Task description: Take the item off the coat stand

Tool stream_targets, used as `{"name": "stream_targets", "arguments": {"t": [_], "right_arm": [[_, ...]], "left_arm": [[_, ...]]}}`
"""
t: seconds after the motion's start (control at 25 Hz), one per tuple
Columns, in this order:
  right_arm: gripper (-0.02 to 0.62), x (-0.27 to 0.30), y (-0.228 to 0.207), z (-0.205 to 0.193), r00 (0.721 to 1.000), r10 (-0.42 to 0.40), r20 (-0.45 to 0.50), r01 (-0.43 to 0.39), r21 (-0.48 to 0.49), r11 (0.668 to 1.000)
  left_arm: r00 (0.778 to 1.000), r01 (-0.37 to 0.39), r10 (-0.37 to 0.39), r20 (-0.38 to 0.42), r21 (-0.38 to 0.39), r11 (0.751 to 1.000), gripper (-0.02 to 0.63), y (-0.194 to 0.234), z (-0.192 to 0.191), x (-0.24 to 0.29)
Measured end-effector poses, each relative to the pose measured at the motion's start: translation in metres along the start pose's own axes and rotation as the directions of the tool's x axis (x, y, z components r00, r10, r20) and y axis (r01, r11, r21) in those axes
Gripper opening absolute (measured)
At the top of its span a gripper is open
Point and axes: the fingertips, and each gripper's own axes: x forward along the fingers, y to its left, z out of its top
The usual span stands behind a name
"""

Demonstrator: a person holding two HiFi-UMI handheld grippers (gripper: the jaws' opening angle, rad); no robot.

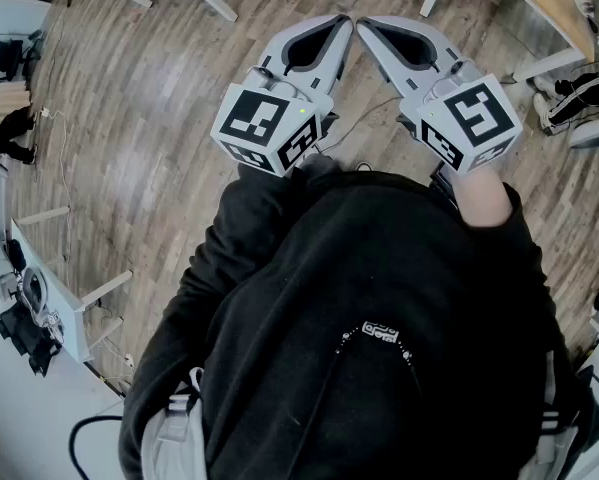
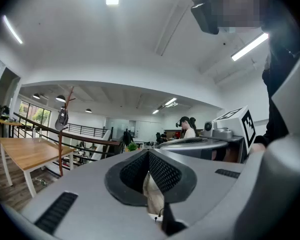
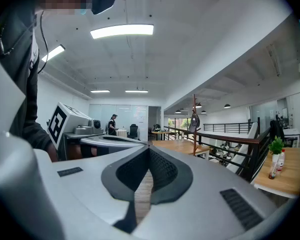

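Task not begun. Left gripper [image 1: 341,24] clenched, nothing between the jaws. Right gripper [image 1: 365,24] likewise clenched and empty. Both are held level at the chest.

Item [image 2: 62,118], dark, hangs near the top of the coat stand [image 2: 60,154], well apart across the room.

Wooden table [image 2: 24,153] lies on the way, with the stand just past its edge and a railing [image 2: 79,135] behind. Approach and grasp are left to do.

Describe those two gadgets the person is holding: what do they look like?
The left tool and right tool are pale grey plastic, tapering to a point, with black textured pads. Each carries a white cube with black square markers. The person wears a black long-sleeved jacket.
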Motion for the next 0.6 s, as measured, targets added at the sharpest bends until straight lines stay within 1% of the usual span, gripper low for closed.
{"name": "stream_targets", "arguments": {"t": [0.16,0.4,0.6], "right_arm": [[0.015,0.003,-0.009,0.007,1.0,0.021,0.002,-0.021,-0.006,1.0],[0.015,0.008,-0.003,0.012,0.997,0.071,-0.005,-0.071,-0.021,0.997],[0.015,0.007,-0.015,0.009,0.996,0.091,-0.019,-0.09,0.028,0.996]], "left_arm": [[1.0,0.001,-0.001,-0.004,-0.001,1.0,0.005,0.003,0.007,0.008],[1.0,0.003,-0.003,-0.014,-0.007,1.0,0.005,0.005,0.011,0.004],[1.0,0.002,-0.002,-0.024,0.0,1.0,0.005,0.004,0.013,0.014]]}}
